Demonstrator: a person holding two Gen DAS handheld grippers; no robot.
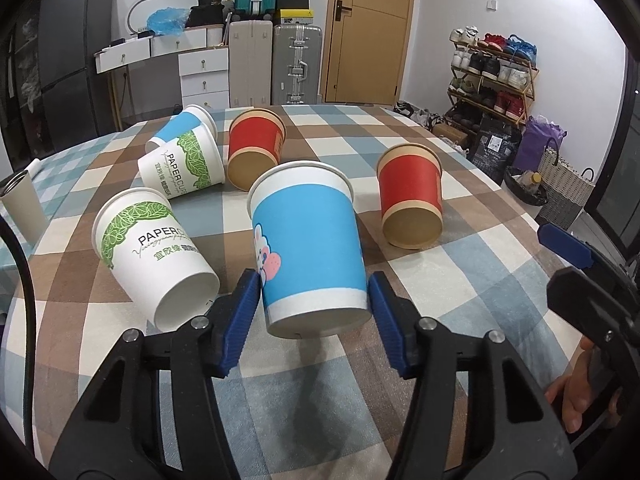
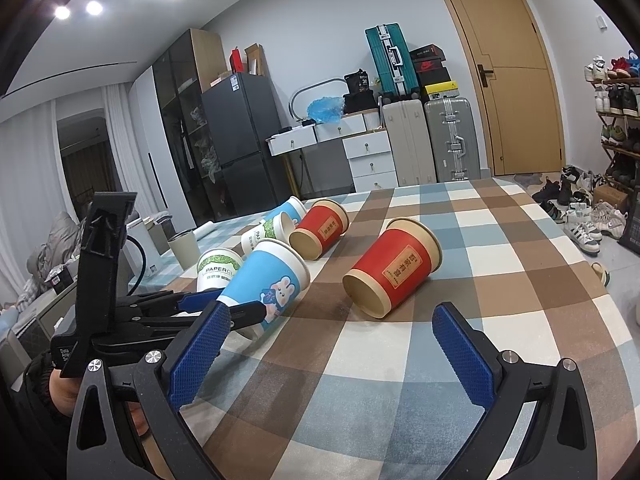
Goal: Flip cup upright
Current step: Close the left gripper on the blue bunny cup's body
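A blue paper cup with a rabbit print [image 1: 308, 248] is between the blue pads of my left gripper [image 1: 314, 316], held near its base and tilted, its rim pointing away. It also shows in the right wrist view [image 2: 268, 280], with the left gripper [image 2: 236, 312] shut on its base and the cup angled above the cloth. My right gripper [image 2: 332, 360] is open and empty above the checked tablecloth [image 2: 400, 400], near a red cup lying on its side [image 2: 394, 268].
Several other paper cups lie on their sides: two red [image 1: 412, 204] [image 1: 254, 148], two white with green print [image 1: 156, 252] [image 1: 182, 168], one blue [image 1: 180, 128]. A grey tumbler [image 1: 22, 208] stands at the left table edge. Suitcases, drawers and a shoe rack stand beyond the table.
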